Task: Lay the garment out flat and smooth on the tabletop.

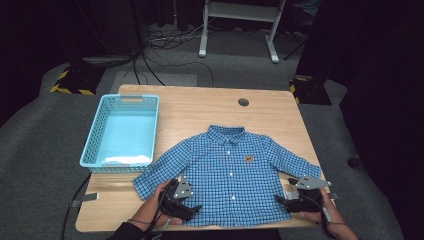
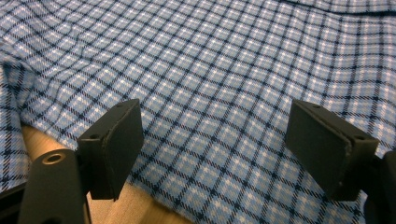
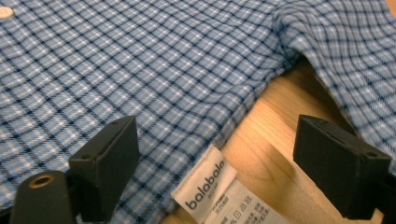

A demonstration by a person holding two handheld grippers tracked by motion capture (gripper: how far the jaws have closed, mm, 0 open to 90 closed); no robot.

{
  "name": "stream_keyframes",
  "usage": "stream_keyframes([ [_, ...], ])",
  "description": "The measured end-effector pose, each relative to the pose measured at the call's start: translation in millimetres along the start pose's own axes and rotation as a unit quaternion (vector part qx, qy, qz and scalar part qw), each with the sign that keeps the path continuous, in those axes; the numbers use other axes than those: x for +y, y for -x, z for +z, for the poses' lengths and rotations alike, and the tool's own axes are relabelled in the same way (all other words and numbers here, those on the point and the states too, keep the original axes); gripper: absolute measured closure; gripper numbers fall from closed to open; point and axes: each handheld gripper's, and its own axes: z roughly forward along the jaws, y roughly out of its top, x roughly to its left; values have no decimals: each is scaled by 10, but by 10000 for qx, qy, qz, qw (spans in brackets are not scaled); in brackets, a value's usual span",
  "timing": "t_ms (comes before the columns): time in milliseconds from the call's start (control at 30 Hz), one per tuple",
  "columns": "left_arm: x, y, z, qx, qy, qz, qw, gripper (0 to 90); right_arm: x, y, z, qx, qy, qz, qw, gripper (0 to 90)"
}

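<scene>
Both grippers, left (image 1: 192,209) and right (image 1: 281,200), hover with jaws apart over the shirt's (image 1: 230,170) bottom corners, hem running between them.

Basket (image 1: 121,131) left of shirt (image 1: 227,170)

A light-blue plastic basket (image 1: 121,131) sits on the wooden table (image 1: 200,107).

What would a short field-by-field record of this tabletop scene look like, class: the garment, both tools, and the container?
garment: blue checked shirt, spread flat, buttoned, collar away from the person
left tool: open, at the shirt's lower left hem
right tool: open, at the lower right hem beside the white label
container: light blue basket, left of the shirt
surface: wooden table
</scene>
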Motion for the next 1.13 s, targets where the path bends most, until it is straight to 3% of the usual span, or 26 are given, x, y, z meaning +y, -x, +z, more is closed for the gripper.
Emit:
stream_keyframes([
  [67, 0, 0, 0, -1, 1, -1, 10000, 192, -37, 40, -4, 99, 29, 238, 9997, 144],
  [1133, 2, -12, 1, -57, 0, 38, 10000, 191, -47, 64, -11, 128, 28, 180, 9998, 141],
])
